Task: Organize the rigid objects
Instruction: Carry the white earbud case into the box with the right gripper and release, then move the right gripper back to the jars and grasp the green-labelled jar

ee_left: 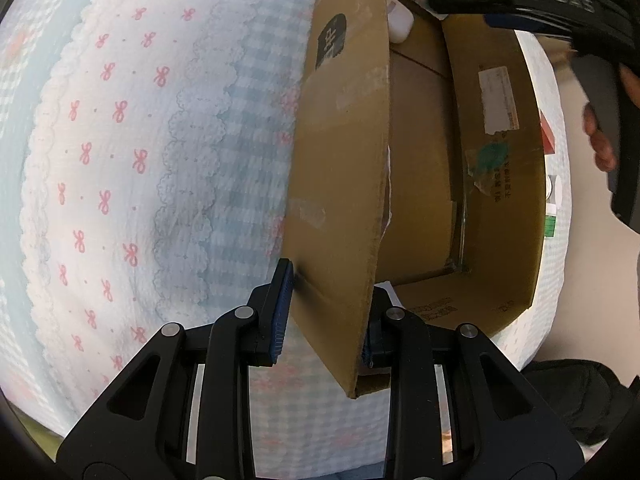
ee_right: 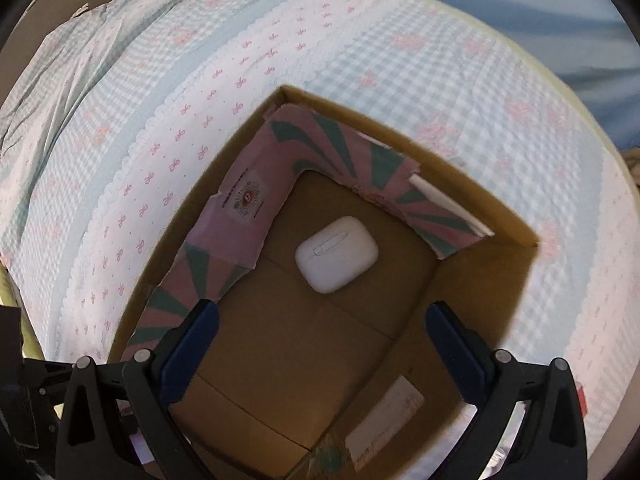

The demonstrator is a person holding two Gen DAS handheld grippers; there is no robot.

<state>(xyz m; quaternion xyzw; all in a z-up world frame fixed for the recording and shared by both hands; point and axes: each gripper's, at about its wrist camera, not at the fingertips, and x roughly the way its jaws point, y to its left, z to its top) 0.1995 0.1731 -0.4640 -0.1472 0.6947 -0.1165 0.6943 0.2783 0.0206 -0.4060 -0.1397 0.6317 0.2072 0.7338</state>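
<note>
An open cardboard box [ee_left: 344, 128] stands on a bed with a blue checked, pink-bow sheet. My left gripper [ee_left: 326, 320] is shut on the box's near side wall, one finger outside and one inside. A white earbud case [ee_right: 337, 254] lies on the box floor [ee_right: 296, 352]; it also shows in the left wrist view [ee_left: 400, 22]. My right gripper [ee_right: 320, 340] hovers open and empty above the box opening, over the case; it shows in the left wrist view [ee_left: 460, 4] at the top right.
A pink and green printed paper box [ee_right: 240, 216] leans along two inner walls of the cardboard box. White labels are stuck to an inner wall [ee_right: 384, 420]. The sheet [ee_left: 120, 160] spreads to the left. Small colourful packages [ee_left: 550, 184] lie beyond the box.
</note>
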